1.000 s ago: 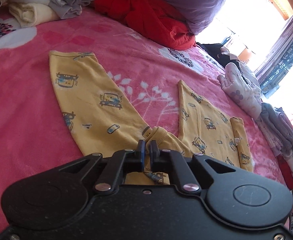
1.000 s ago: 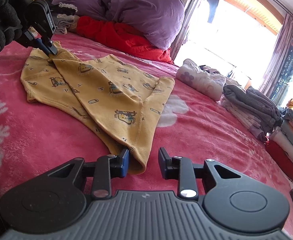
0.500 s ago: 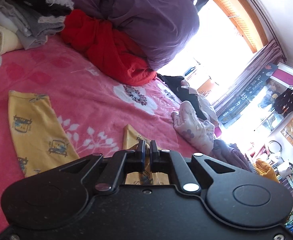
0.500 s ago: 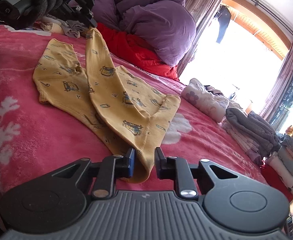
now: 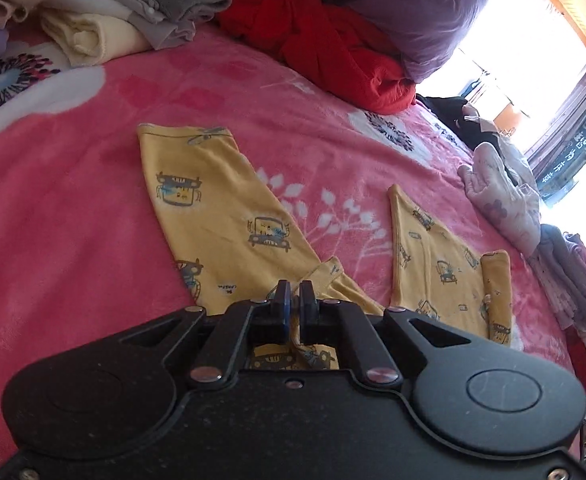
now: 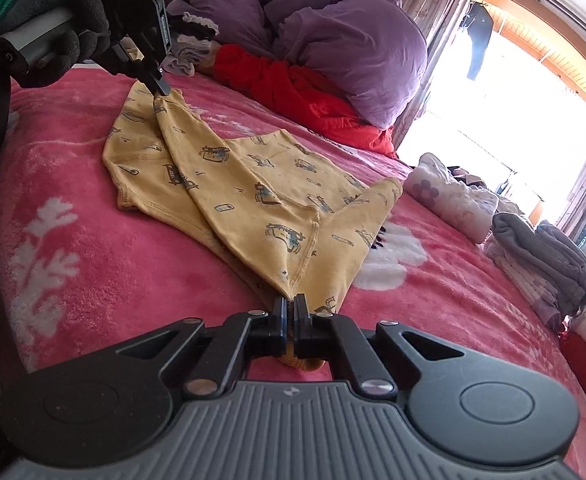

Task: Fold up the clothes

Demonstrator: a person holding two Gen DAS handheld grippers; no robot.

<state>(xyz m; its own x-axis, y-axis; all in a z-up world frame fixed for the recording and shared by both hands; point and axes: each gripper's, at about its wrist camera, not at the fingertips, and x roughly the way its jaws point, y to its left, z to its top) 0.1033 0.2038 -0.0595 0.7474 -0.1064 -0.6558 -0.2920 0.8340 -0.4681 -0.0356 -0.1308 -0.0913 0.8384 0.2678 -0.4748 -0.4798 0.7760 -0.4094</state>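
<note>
Yellow pants [image 6: 253, 184] with a small car print lie on the pink blanket [image 6: 93, 264], which serves as landmark for everything below.

Right gripper [image 6: 289, 312]: low over the blanket's near side, jaws just closed and now clamped on a bunched corner of the pants; a nub of yellow fabric pokes out under the pads.

Left gripper [image 6: 161, 88]: toward the blanket's far left, seen from the right wrist view in a black-gloved hand [image 6: 61, 32] (green cuff showing at the wrist). Its tips pinch a peak of the pants, lifted a little off the blanket. In its own view the left gripper [image 5: 294, 300] has its jaws together on a thin fold of yellow cloth.

Pants stretch between the two grips, one layer folded over the other, seam running along the top fold. From the left wrist view one leg [image 5: 213, 216] lies flat on the blanket, cuff end farthest from the gripper; a second yellow section [image 5: 441, 264] lies apart from it, white leaf pattern of the blanket showing between.

Around the blanket's edges:
- far side: red garment [image 6: 293, 92] against a purple duvet [image 6: 333, 32]
- far left corner: heap of grey and cream clothes [image 5: 105, 12]
- right side: folded stacks [image 6: 545, 256], a white flowered bundle [image 6: 449, 196] nearest the window light.
</note>
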